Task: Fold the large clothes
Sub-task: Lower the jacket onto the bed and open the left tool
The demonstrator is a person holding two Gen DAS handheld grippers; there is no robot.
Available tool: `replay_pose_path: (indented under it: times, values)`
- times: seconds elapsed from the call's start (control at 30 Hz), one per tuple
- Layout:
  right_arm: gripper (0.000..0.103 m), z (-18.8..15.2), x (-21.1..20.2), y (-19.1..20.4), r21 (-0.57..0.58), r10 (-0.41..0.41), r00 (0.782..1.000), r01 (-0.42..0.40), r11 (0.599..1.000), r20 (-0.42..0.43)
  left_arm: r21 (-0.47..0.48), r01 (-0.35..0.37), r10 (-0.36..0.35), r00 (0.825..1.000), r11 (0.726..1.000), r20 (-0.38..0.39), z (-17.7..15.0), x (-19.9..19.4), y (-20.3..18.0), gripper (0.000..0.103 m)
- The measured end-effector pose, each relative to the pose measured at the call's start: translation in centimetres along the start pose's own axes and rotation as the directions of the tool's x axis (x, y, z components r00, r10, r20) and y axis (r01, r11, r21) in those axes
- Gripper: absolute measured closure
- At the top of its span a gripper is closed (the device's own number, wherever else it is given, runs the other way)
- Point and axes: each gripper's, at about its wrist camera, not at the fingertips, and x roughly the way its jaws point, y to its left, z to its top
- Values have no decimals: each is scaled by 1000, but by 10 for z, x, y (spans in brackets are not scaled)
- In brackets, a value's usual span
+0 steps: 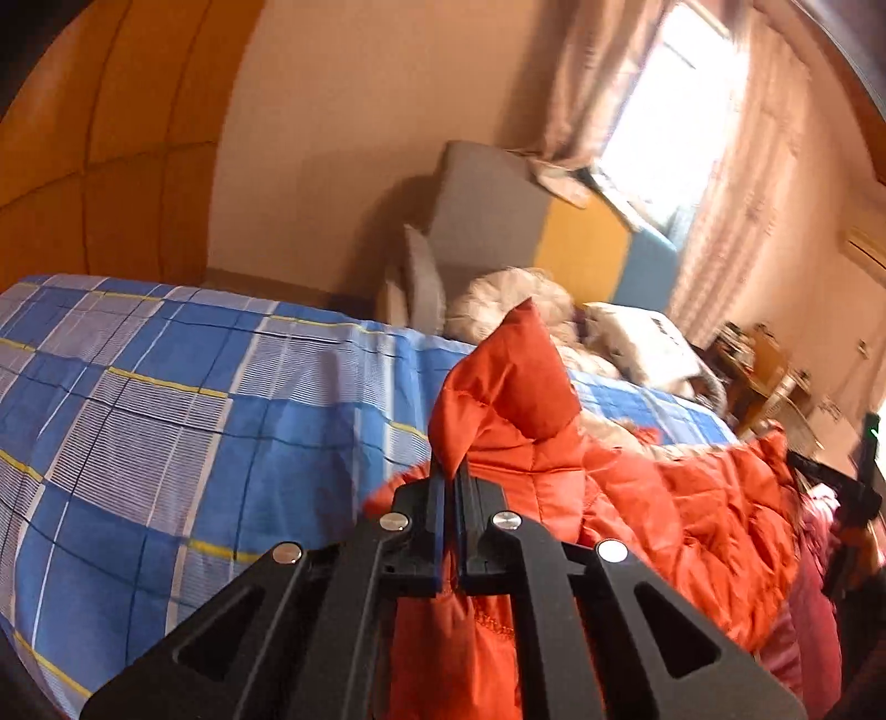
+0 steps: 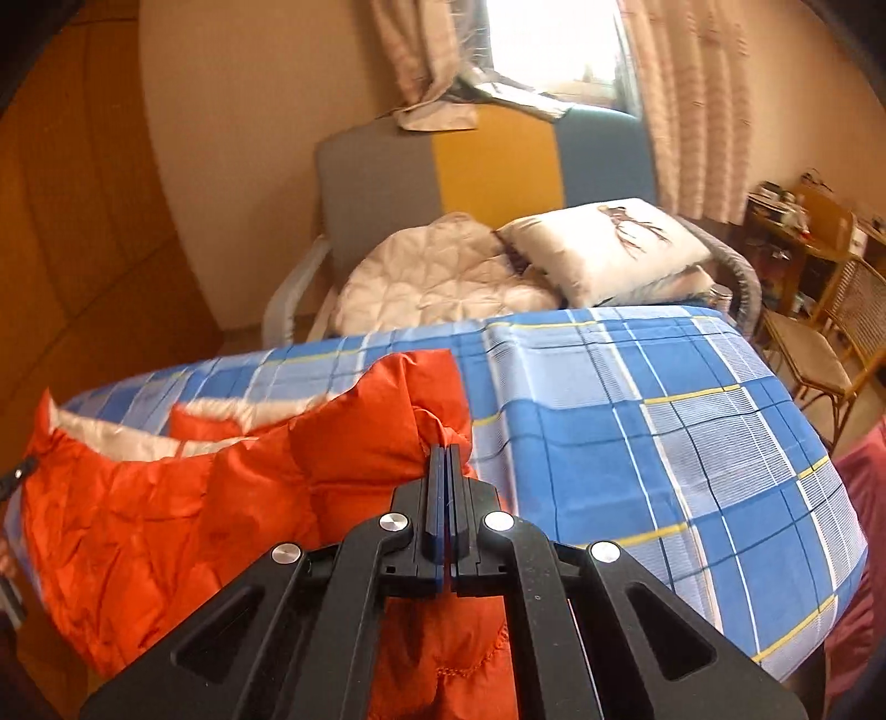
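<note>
One bed (image 2: 692,443) fills most of both views, covered by a blue, white and yellow checked sheet. At its far end stands one headboard (image 2: 498,160) in three panels: grey, yellow and blue. Behind that hangs one window (image 2: 554,44) with pale curtains on both sides.

Across the near edge of the bed lies the one orange quilted jacket (image 1: 664,498), its pale lining (image 2: 111,437) showing along the upper edge. Part of it is lifted off the sheet between the two grippers, and folds of it hang below both.

At the head of the bed sit one cream quilted bundle (image 2: 443,277) and one white printed pillow (image 2: 598,249), touching each other. One cane chair (image 2: 830,332) stands beside the bed, near a cluttered wooden shelf.

The left gripper (image 1: 455,471) has its jaws pressed together on a raised peak of orange fabric. The right gripper (image 2: 446,454) likewise pinches a bunched corner of the jacket.
</note>
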Motion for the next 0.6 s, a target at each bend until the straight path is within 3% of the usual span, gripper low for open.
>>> replay_pose_path:
  times: [0.17,0.33,0.5,0.6]
  values:
    - [103,15,41,-1,76,-61,998,60,995,6,-63,-70,67,997,996,-41,12,47,12,101]
    - [103,16,87,8,50,-154,988,156,987,-32,-62,-163,156,982,985,-109,13,96,15,101]
    - [103,2,134,13,5,-242,964,244,970,-107,-4,-252,246,947,968,-208,-3,143,18,101]
    - [103,-10,159,13,-25,-285,946,285,958,-155,23,-269,267,933,963,-243,-12,159,17,101]
